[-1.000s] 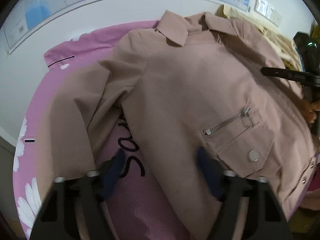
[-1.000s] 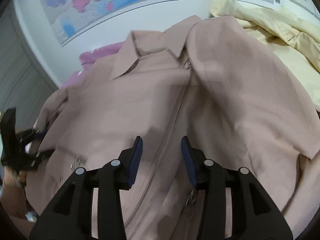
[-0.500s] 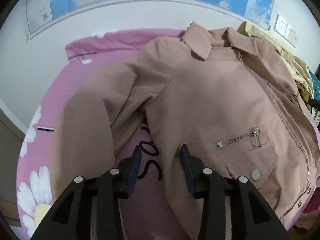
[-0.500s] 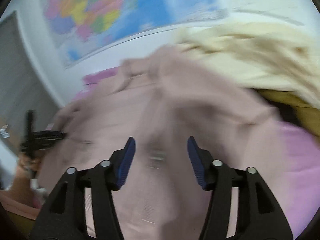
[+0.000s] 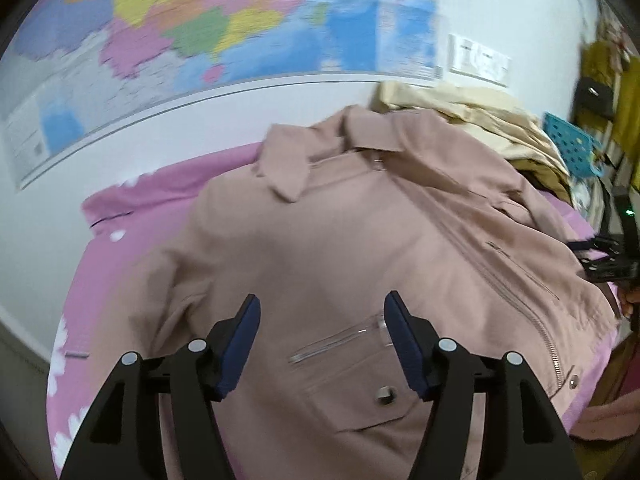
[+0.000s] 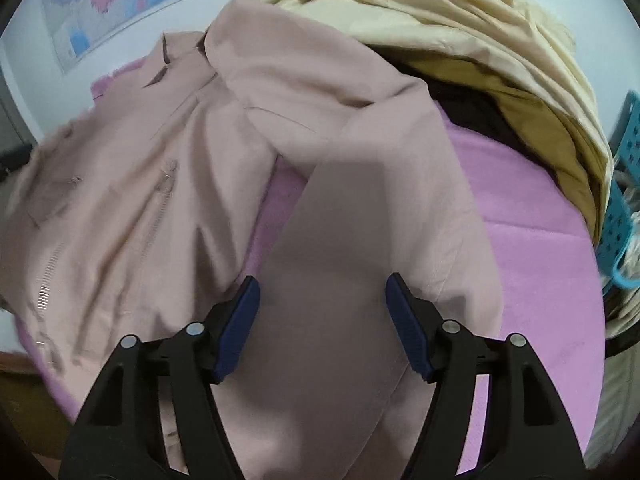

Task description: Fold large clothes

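Note:
A dusty-pink jacket (image 5: pixel 340 256) lies front up on a pink sheet (image 5: pixel 116 216), collar towards the wall, zipper and chest pocket showing. My left gripper (image 5: pixel 322 340) is open and empty, above the jacket's chest pocket. My right gripper (image 6: pixel 322 320) is open and empty, just above the jacket's right sleeve (image 6: pixel 360 260), which runs down across the pink sheet (image 6: pixel 540 280). The jacket body (image 6: pixel 132 184) lies to the left in the right wrist view. The right gripper also shows at the right edge of the left wrist view (image 5: pixel 600 256).
A heap of cream and mustard clothes (image 6: pixel 480 40) lies at the back right, also in the left wrist view (image 5: pixel 480 116). A teal perforated basket (image 6: pixel 620 200) stands at the right edge. A map (image 5: pixel 200 32) hangs on the wall behind.
Both grippers have opened wider. The left one moved right from the left sleeve to over the chest. The right one swung right from the zipper to over the right sleeve.

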